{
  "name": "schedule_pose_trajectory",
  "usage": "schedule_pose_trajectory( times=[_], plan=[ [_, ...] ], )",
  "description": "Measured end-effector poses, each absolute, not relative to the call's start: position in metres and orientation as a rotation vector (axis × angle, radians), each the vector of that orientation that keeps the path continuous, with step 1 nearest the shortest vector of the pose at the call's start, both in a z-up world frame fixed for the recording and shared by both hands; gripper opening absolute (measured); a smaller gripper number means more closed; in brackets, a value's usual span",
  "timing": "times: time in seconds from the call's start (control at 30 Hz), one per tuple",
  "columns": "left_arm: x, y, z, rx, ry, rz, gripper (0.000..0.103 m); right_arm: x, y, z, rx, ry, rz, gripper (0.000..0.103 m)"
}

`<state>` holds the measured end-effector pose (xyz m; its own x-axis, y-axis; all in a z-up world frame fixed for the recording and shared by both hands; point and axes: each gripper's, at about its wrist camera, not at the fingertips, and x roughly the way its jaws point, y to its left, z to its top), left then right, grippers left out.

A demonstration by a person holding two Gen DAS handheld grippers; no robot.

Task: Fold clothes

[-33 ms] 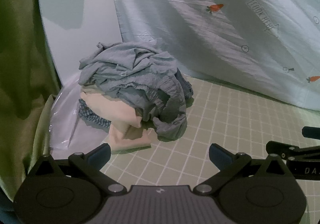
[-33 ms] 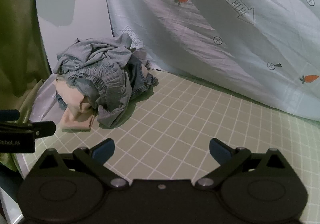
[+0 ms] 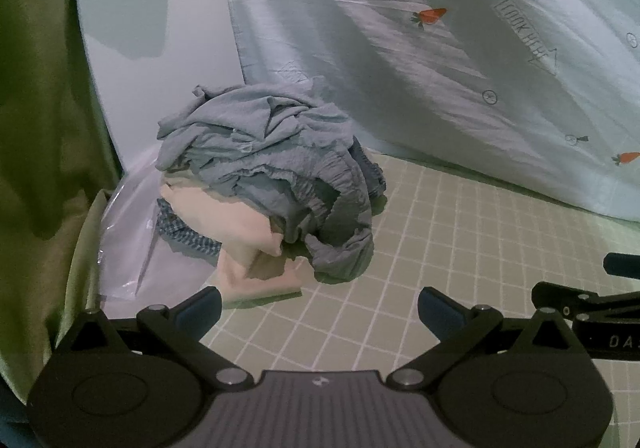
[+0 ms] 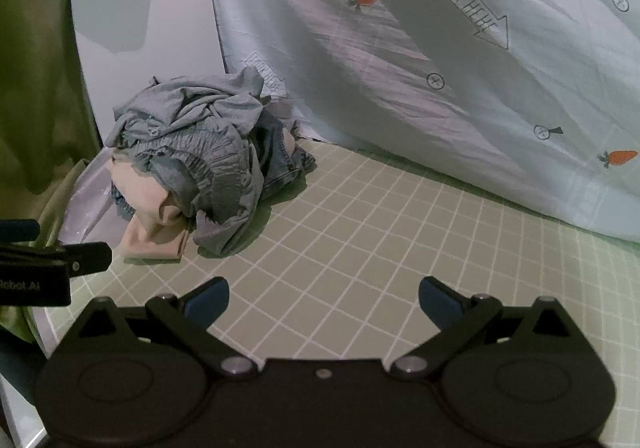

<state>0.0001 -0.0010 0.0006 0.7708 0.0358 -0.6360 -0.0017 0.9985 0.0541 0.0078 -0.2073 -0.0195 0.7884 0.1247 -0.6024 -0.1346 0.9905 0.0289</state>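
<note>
We see a pale blue bedsheet with carrot prints [image 3: 460, 59] draped from twelve to three o'clock. Below it spreads a green mat with a white grid [image 4: 360, 232]. At ten o'clock on the mat sits a crumpled heap of grey-blue and peach clothes [image 3: 272, 175], partly on a clear plastic bag [image 3: 128, 232]. Our left gripper [image 3: 320, 308] and right gripper [image 4: 324, 298] both hover with fingers spread wide, empty, short of the heap.
</note>
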Motion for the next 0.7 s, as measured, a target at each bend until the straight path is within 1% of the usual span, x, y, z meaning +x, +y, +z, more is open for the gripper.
schedule_pose_trajectory(
  times=[0.7],
  plan=[
    [-0.0002, -0.0051, 0.0035, 0.051, 0.696, 0.028, 0.103, 0.0076, -0.208, -0.0183, -0.012, 0.653, 0.164, 0.102]
  ],
)
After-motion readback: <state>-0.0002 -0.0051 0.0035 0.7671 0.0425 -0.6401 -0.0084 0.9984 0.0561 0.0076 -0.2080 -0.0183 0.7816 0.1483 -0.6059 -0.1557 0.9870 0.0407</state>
